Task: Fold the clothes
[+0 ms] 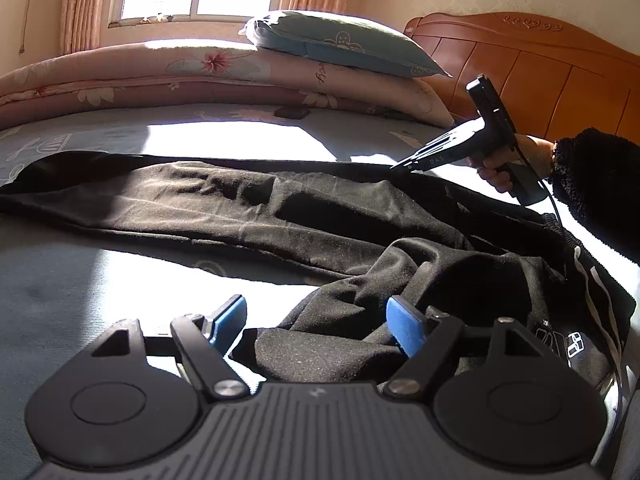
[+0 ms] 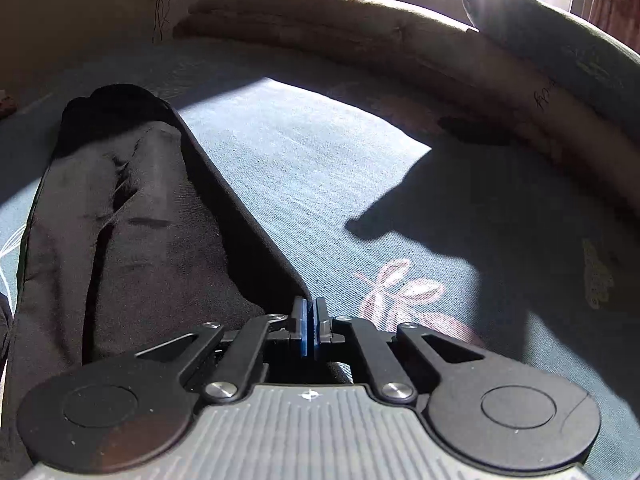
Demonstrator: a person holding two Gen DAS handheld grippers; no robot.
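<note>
Bed (image 1: 80,280): one, with a blue-grey patterned sheet; it runs out ahead of and under both grippers.
Rolled quilt (image 1: 160,76): one, pink and floral, well beyond the left gripper by the window.
Pillow (image 1: 340,44): one, lying on top of the quilt.
Black trousers (image 1: 240,200): one pair, spread lengthwise over the sheet. The legs stretch ahead and to the left of the left gripper, and the waist end is bunched right at its fingers.
Handling: judged soft, light and limp. The cloth will sag and crease wherever it is unsupported, and it should not slip much between padded fingers. An edge or hem gives the surest hold, and two spaced holds should keep a fold straight.
Left gripper (image 1: 318,326): jaws wide apart, with a rumple of the trousers lying between the blue pads (image 1: 404,326). Nothing is pinched.
Right gripper (image 2: 310,326): jaws closed together at the trousers' far edge. The cloth edge meets the tips, so it looks nipped there, though the pads hide the contact.
Hand (image 1: 512,164): one in view, holding the right gripper's handle, with a dark fleecy sleeve behind it.
</note>
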